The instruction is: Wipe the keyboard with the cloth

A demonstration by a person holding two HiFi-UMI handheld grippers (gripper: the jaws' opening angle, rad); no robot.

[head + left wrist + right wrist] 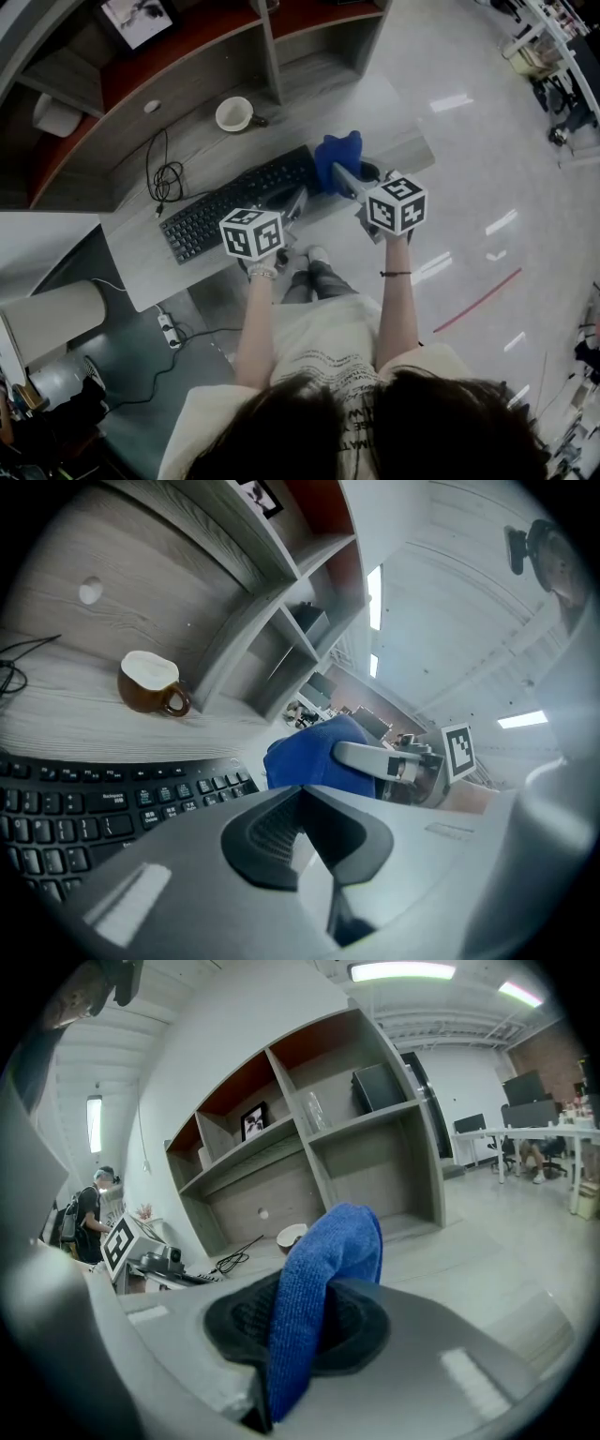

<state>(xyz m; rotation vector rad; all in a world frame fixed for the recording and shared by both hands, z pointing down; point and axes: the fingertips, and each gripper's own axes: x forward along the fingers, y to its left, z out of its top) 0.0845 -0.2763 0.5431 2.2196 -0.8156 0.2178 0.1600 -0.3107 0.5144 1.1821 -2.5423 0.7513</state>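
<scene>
**Fig. 1. Two hand-held grippers over a desk, the right one carrying the cloth**

The person is standing at a grey wooden desk (131, 272) and holding both grippers out over its front edge. The right gripper (298, 1309) is clenching a blue cloth (330, 1246). The fabric is running up between the two dark pads and folding over above them. From the head view, the cloth is hanging at the right end of the black keyboard (234, 202). Whether it is touching the keys or hovering just above them cannot be made out from that angle.

The left gripper (300, 789) is pointing at the keyboard's right half. Its jaws are pressing together with nothing between them. In the left gripper view, the blue cloth is sitting just beyond the jaw tips, with the keys lying to the left.

A cup (234, 114), brown outside and white inside, is standing on the desk behind the keyboard, near the foot of the shelf unit (272, 56). A black cable (164, 178) is lying coiled beyond the keyboard's left end. A power strip (169, 328) is lying on the floor below the desk
</scene>
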